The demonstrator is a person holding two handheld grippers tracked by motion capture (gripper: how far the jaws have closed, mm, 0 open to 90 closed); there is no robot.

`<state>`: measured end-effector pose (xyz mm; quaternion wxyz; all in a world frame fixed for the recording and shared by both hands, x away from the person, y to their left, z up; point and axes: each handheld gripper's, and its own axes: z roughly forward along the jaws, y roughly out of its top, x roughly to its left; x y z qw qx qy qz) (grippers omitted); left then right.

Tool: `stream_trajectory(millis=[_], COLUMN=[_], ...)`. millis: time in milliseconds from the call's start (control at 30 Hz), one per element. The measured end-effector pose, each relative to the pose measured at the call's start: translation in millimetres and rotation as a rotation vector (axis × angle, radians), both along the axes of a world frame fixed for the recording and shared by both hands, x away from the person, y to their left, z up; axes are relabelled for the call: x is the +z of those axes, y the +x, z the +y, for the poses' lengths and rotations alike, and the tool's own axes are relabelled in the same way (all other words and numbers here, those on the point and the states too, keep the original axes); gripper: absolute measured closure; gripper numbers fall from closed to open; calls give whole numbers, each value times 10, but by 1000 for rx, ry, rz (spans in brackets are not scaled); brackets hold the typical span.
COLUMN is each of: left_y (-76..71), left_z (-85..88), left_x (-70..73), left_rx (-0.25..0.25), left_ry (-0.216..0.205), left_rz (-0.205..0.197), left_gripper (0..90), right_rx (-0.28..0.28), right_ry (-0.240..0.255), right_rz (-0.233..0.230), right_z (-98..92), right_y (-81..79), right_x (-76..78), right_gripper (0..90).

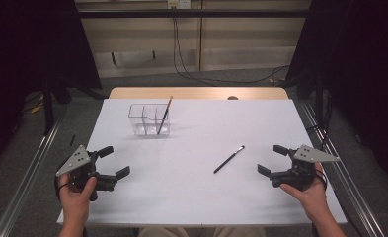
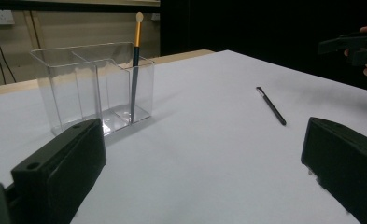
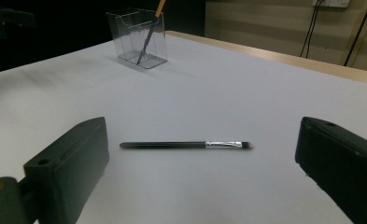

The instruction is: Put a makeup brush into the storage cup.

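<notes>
I see both hands low at the near table corners, wrists in from the bottom edge. Left gripper jaws spread wide, holding nothing, aimed at the clear organizer, where an orange-handled brush leans in its right compartment. Right gripper also gaping, empty, aimed at the black brush lying flat on the white table just ahead.

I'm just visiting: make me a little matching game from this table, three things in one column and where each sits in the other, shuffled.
Things:
1. black brush
2. orange-handled brush
3. clear organizer

Places:
A. standing tilted in the organizer's right compartment
B. on the white table toward its far left
C. lying flat on the white table, nearer the right gripper

Pairs: 1-C, 2-A, 3-B
</notes>
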<state>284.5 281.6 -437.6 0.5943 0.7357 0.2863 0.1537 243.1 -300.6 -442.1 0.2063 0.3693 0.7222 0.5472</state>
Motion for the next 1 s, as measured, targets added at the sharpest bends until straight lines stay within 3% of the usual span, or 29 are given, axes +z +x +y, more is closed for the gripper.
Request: stream_trajectory(millis=[333, 533, 1000], left_y=[-9, -22, -21], left_z=[-10, 11, 12], left_x=[49, 58, 48], left_rx=[-3, 8, -3], left_ry=[-26, -40, -25], left_rz=[-14, -17, -18], left_gripper=[0, 1, 0], right_rx=[-17, -24, -51], right_ry=[-4, -17, -49], right_rz=[15, 33, 109], right_z=[4, 80, 216], right_y=[-4, 95, 328], right_x=[48, 40, -52], right_gripper=[24, 24, 24])
